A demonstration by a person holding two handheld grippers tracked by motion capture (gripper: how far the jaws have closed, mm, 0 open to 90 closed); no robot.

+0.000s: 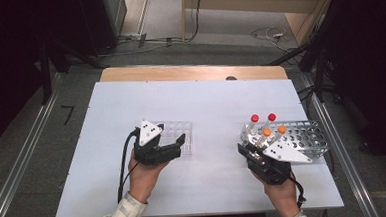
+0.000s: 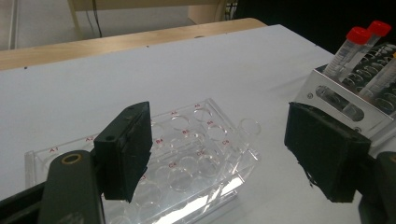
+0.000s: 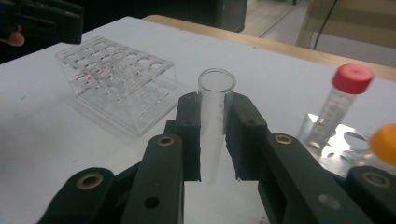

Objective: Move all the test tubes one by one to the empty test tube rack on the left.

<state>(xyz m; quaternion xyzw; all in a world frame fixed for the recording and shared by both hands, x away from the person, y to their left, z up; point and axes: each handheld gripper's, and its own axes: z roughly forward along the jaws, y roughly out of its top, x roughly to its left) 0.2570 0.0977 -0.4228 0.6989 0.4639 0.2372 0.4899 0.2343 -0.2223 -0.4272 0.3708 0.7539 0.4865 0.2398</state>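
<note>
**Open glass tube clamped upright beside the metal rack**

While the right gripper (image 3: 215,140) pinches a clear, round, uncapped tube (image 3: 214,121) upright between its matte black pads, the left gripper (image 2: 219,154) rests with its jaws apart and nothing between them, over the transparent acrylic rack (image 2: 196,158). That rack is a glossy block of round wells, with small red labels such as A1 legible along its top. At the right of the white table (image 1: 205,103) stands a shiny perforated metal rack (image 1: 307,135) holding red-capped tubes (image 1: 254,118) and orange-capped tubes (image 1: 266,132), just beside the held tube.
</note>
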